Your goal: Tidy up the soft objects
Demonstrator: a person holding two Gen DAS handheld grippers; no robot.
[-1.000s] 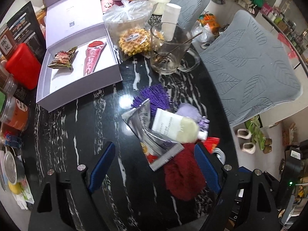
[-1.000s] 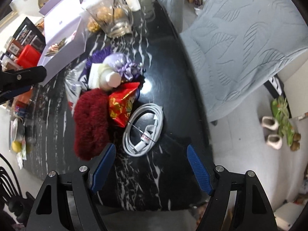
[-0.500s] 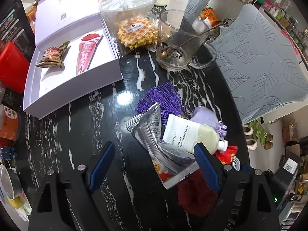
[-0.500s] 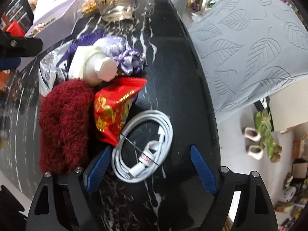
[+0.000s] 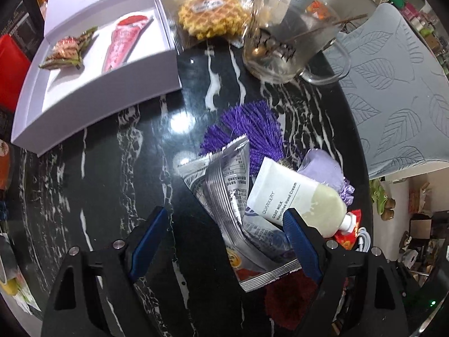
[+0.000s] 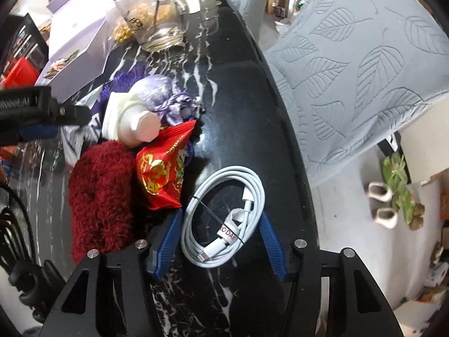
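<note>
The right hand-held gripper (image 6: 220,241) is pointing steeply down at the black marbled tabletop (image 6: 241,90), its blue fingers (image 6: 168,241) straddling a coiled white cable (image 6: 224,219). Its jaws are closing with the coil between them; the left pad is lying against the coil's edge, and I cannot tell whether the right pad is touching. Just left of the cable, a red snack packet (image 6: 162,171) and a dark red fuzzy cloth (image 6: 101,196) are lying side by side.

The left hand-held gripper (image 5: 224,238) is also aiming steeply downward, jaws spread wide and gripping nothing. A silver foil pouch (image 5: 224,196) is sitting between its fingers, with a hand cream tube (image 5: 297,196) resting on the pouch beside the right finger. A purple tassel (image 5: 252,129) and a lilac pouch (image 5: 322,165) are lying just beyond.
</note>
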